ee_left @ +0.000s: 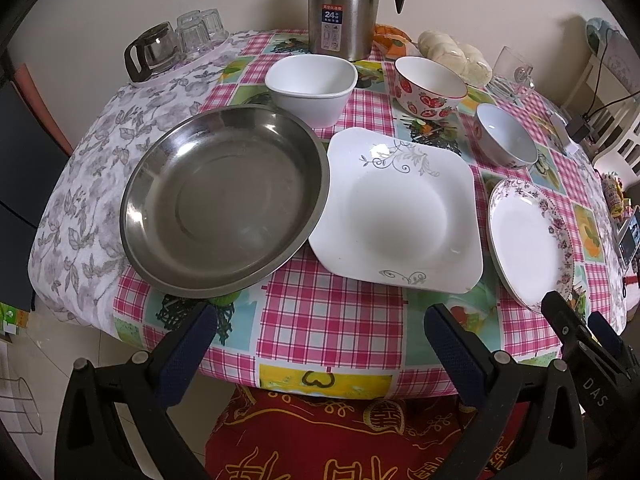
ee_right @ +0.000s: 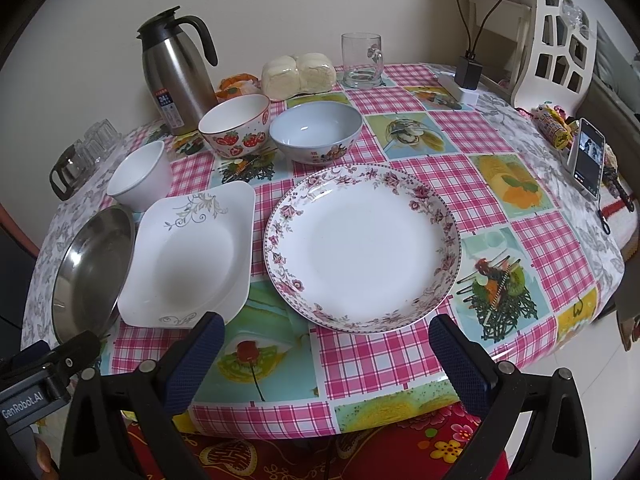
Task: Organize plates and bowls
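Note:
A steel dish (ee_left: 224, 200) (ee_right: 94, 268), a square white plate (ee_left: 400, 212) (ee_right: 192, 256) and a round floral-rimmed plate (ee_left: 528, 240) (ee_right: 362, 246) lie side by side near the table's front edge. Behind them stand a square white bowl (ee_left: 312, 88) (ee_right: 140, 176), a strawberry bowl (ee_left: 430, 88) (ee_right: 236, 124) and a pale blue bowl (ee_left: 506, 134) (ee_right: 316, 130). My left gripper (ee_left: 320, 328) is open and empty before the front edge, between the steel dish and the square plate. My right gripper (ee_right: 326, 340) is open and empty just in front of the floral plate.
A steel thermos jug (ee_left: 344, 8) (ee_right: 180, 76), wrapped buns (ee_right: 298, 70) and a glass mug (ee_right: 360, 60) stand at the back. A tray of glasses (ee_left: 176, 44) is back left. A phone (ee_right: 588, 158) and a charger (ee_right: 468, 72) sit at the right.

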Demonstrator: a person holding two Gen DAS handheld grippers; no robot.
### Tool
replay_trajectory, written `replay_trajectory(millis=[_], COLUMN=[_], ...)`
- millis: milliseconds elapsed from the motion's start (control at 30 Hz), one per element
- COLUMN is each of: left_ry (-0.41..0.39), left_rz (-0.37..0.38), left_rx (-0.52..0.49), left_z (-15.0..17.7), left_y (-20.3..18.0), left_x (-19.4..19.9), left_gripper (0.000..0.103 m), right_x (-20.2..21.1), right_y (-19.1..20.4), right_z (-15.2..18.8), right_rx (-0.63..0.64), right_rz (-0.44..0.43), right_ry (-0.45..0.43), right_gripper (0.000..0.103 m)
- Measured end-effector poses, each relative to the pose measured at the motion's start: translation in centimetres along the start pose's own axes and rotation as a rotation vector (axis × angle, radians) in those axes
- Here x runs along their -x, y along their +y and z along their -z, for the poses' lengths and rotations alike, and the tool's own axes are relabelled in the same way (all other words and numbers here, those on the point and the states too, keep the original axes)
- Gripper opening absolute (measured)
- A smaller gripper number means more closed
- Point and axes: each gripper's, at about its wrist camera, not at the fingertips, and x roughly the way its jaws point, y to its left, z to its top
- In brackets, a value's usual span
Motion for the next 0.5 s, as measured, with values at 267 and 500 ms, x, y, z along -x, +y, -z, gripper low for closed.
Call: replay_trajectory(millis=[267, 500], left_ry=[-0.001, 0.001], left_rz=[0.000, 0.001], left_rx=[0.000, 0.000], left_z=[0.04, 0.11], left_y=[0.03, 0.06], left_x=[0.00, -0.08], left_gripper=[0.103, 0.103], right_x=[-0.05, -0.14], right_y=[-0.01, -0.02], right_z=[0.11, 0.22], right_rx=[0.000, 0.000], right_rz=[0.000, 0.000], right_ry=[0.000, 0.001], right_gripper=[0.103, 0.103])
